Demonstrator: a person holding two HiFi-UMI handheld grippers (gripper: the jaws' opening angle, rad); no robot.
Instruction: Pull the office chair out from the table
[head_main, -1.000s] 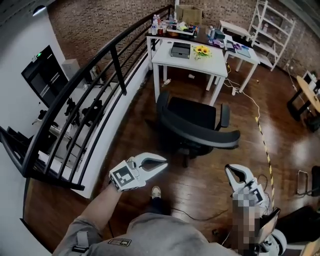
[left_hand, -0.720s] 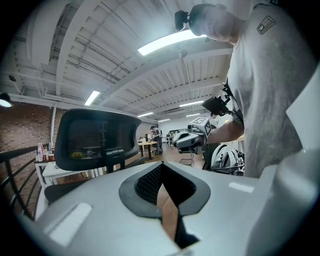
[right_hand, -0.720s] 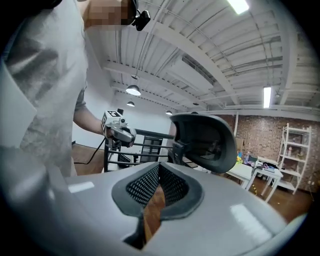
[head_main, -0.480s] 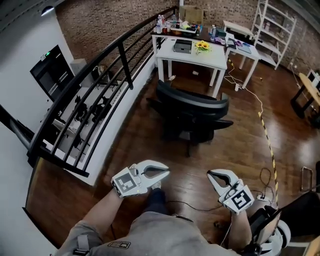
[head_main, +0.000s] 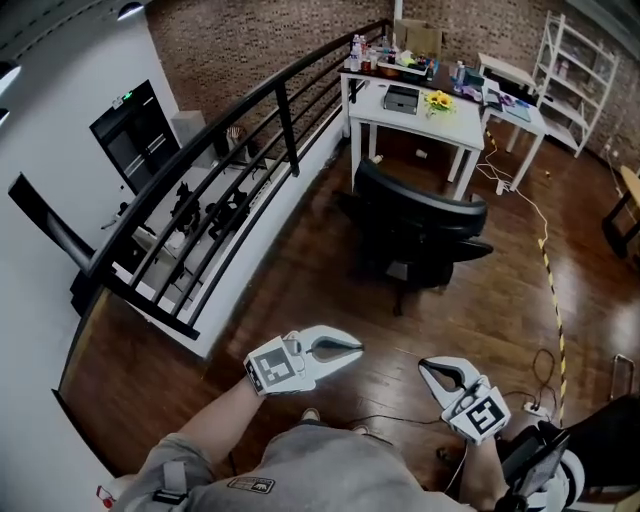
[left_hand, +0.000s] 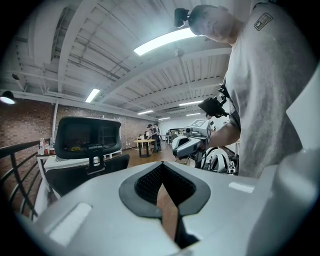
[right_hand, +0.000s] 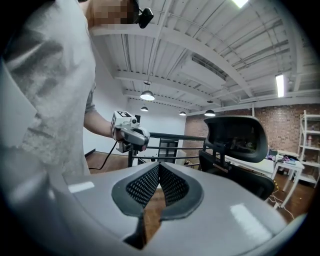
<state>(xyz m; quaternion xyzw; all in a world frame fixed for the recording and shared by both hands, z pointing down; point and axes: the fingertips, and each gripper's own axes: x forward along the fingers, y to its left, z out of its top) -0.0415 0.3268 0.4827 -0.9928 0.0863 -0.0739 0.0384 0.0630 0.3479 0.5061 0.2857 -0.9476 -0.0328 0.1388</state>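
Observation:
The black office chair (head_main: 420, 225) stands on the wooden floor a little in front of the white table (head_main: 415, 112), its backrest turned towards me. My left gripper (head_main: 355, 348) and right gripper (head_main: 425, 368) are low in the head view, well short of the chair and touching nothing. Both are shut with nothing between the jaws. In the left gripper view the chair (left_hand: 87, 140) is at the left, beyond the closed jaws of the left gripper (left_hand: 161, 166), and the right gripper (left_hand: 192, 142) shows ahead. In the right gripper view the chair (right_hand: 235, 140) is at the right, past the right gripper (right_hand: 159, 165).
A black railing (head_main: 200, 190) runs along the left over a drop. Sunflowers (head_main: 437, 100) and boxes sit on the table. A second table (head_main: 510, 100) and white shelves (head_main: 575, 60) stand behind. Yellow-black tape (head_main: 552, 300) and cables lie on the floor at right.
I have backed away: the chair now sits farther off and higher in the head view. Both grippers came back with me and stayed shut and empty.

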